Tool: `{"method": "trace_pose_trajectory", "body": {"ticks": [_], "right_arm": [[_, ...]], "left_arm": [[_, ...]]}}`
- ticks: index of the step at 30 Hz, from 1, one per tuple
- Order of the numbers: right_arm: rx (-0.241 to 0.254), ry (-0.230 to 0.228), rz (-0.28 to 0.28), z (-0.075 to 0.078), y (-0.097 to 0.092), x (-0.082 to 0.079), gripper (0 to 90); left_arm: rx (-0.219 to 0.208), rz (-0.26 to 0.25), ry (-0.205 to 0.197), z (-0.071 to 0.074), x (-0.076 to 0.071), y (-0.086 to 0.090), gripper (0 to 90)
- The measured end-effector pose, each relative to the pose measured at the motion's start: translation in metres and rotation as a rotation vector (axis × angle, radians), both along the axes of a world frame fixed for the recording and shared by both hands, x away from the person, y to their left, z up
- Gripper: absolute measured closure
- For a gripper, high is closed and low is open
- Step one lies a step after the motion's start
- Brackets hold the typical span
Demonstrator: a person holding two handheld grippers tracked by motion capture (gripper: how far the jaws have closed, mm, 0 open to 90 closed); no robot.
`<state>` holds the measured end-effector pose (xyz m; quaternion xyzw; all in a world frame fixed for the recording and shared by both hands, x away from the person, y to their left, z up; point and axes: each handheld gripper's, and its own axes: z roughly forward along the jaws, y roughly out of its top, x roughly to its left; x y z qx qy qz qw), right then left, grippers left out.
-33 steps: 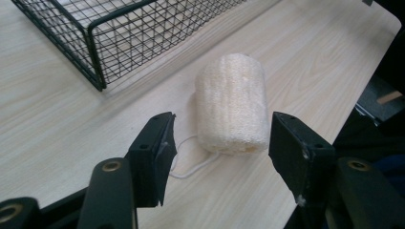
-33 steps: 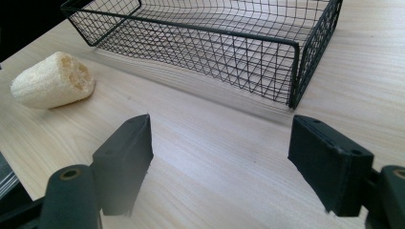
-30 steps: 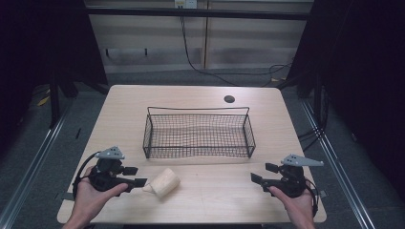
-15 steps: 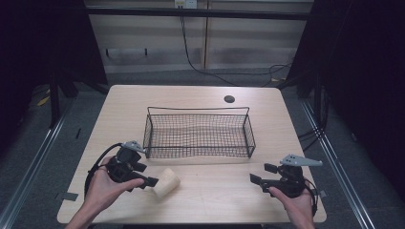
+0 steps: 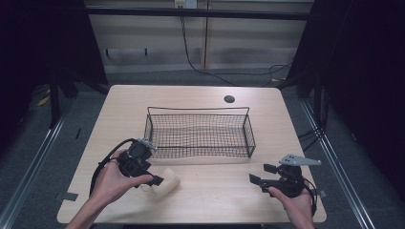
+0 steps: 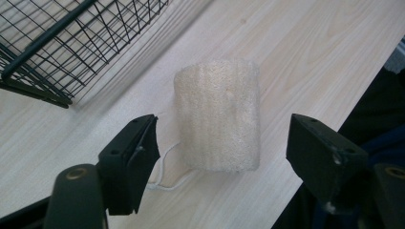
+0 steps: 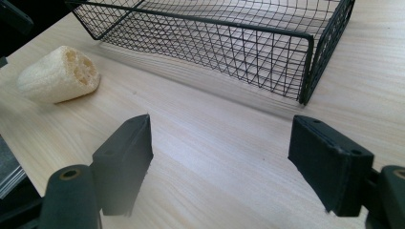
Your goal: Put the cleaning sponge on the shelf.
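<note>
hovering just in front of the wire basket (image 5: pixel 199 132), the left gripper (image 6: pixel 222 143) has its jaws just opened wide, with the loofah piece (image 6: pixel 218 114) lying between them on the table (image 5: pixel 215 200), untouched. right gripper (image 5: pixel 261 174) rests off the basket's right front corner, jaws wide and empty.

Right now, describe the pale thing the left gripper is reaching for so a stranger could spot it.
On the wooden table, look just before the front left corner of the black wire basket. There lies a loofah: a cream, rough-fibred cylinder with a thin white cord, the lone soft thing there.
</note>
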<state>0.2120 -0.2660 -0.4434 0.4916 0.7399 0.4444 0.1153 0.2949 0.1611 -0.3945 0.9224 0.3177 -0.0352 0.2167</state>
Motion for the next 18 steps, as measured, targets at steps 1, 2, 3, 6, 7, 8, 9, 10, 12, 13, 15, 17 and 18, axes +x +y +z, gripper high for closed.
{"method": "trace_pose_trajectory", "body": {"ticks": [1,2,3,6,7,8,9,10,12,13,15,17,18], "right_arm": [[0.0,-0.001,0.001,0.0,0.0,0.0,22.5],[-0.001,0.002,0.0,0.0,0.0,0.0,22.1],[-0.001,0.002,0.0,0.0,0.0,0.0,22.1],[0.002,0.003,0.005,0.0,0.0,0.001,21.5],[0.003,0.004,0.004,0.0,0.001,0.001,21.1],[0.003,0.004,0.004,0.0,0.001,0.001,21.1],[0.002,0.006,0.005,0.0,0.001,0.001,21.0],[0.002,0.005,0.009,0.0,0.001,0.001,20.8],[0.0,0.008,0.01,-0.001,0.001,0.001,20.8],[0.0,0.008,0.011,-0.001,0.001,0.001,20.8],[0.001,0.01,0.013,-0.001,0.001,0.001,20.8],[0.002,0.01,0.014,-0.001,0.001,0.001,20.8],[0.001,0.013,0.012,-0.001,0.001,0.001,20.7]], "left_arm": [[0.002,-0.006,-0.002,0.0,0.001,-0.002,26.0],[0.016,-0.01,0.006,0.0,0.001,-0.004,26.1],[0.016,-0.01,0.006,0.0,0.001,-0.004,26.1],[0.044,-0.015,0.008,-0.001,0.005,-0.011,25.5],[0.062,-0.008,0.014,-0.003,0.007,-0.015,23.8],[0.062,-0.008,0.014,-0.003,0.007,-0.015,23.7],[0.074,-0.014,0.025,-0.002,0.008,-0.016,23.7],[0.072,-0.014,0.027,-0.003,0.009,-0.018,24.3],[0.084,-0.027,0.035,-0.004,0.011,-0.021,24.2],[0.085,-0.035,0.04,-0.004,0.011,-0.022,23.9],[0.086,-0.044,0.055,-0.005,0.012,-0.024,22.7],[0.087,-0.048,0.058,-0.007,0.013,-0.026,21.7],[0.099,-0.054,0.071,-0.008,0.013,-0.027,21.7]]}}
